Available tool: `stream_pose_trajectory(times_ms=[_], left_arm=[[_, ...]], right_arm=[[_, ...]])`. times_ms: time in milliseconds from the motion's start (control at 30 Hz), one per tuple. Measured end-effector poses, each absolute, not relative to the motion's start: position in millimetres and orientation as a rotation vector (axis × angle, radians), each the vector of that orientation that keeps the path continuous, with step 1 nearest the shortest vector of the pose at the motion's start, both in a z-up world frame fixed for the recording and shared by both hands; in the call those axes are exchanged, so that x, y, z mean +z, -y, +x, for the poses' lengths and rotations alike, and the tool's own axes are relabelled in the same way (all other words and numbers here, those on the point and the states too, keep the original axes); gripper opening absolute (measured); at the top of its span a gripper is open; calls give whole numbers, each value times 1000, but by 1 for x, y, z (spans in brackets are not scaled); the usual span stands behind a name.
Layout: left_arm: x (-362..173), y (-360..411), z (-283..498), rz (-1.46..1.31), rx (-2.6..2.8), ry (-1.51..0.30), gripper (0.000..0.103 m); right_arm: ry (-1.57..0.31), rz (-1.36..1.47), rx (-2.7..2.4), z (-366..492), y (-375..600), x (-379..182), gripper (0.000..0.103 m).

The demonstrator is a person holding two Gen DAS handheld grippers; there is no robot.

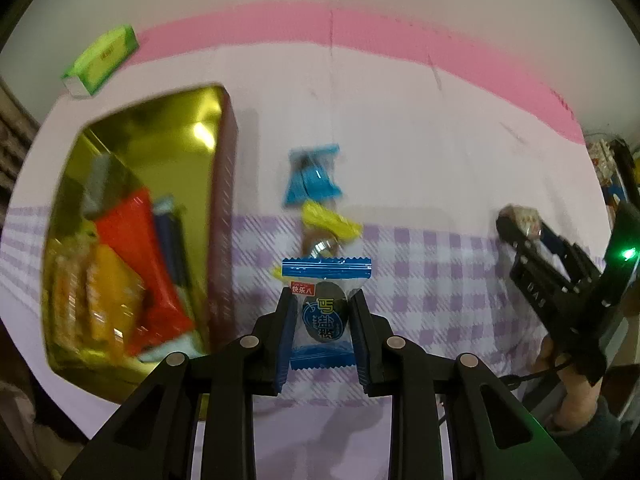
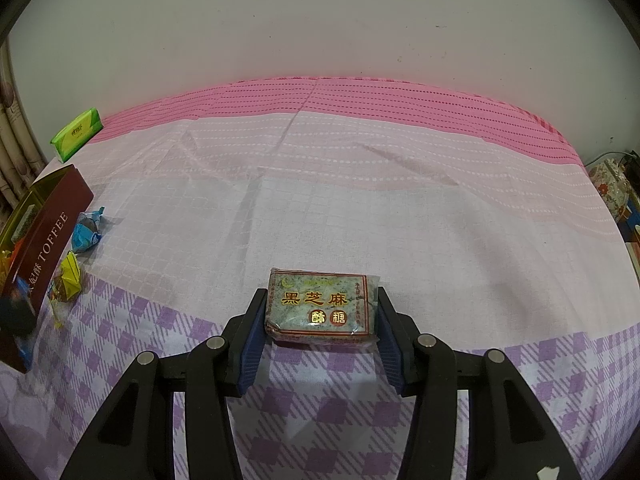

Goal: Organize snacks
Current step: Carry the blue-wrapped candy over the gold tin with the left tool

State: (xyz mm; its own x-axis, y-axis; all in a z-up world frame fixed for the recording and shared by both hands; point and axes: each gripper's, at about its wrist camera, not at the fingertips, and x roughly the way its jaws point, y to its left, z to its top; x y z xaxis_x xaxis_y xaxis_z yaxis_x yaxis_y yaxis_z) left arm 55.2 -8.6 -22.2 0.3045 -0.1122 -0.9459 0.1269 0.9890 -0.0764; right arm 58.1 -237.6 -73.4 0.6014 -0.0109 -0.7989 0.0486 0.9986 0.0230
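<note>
A: Item one — blue-wrapped candy (image 1: 326, 314), long axis running away from the camera, crimped ends near and far.
B: Position?
A: Pinched at its middle between the pads of the left gripper (image 1: 322, 308), above the checked cloth (image 1: 432, 292), right of the gold tin (image 1: 168, 152).
B: Item two?
A: Sesame brittle packet (image 2: 320, 306) — flat, long axis crosswise, gold lettering; clamped at both short ends by the right gripper (image 2: 320, 320).
</note>
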Motion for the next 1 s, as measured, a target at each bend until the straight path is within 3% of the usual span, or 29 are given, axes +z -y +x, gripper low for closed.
stream_pose_trajectory(times_ms=[467, 1000], left_arm=[[37, -92, 96, -24, 33, -1089, 27], [-8, -158, 125, 48, 185, -1156, 27]], right_arm=[[-925, 44, -35, 58, 237, -74, 48], [-925, 42, -35, 58, 237, -74, 48]])
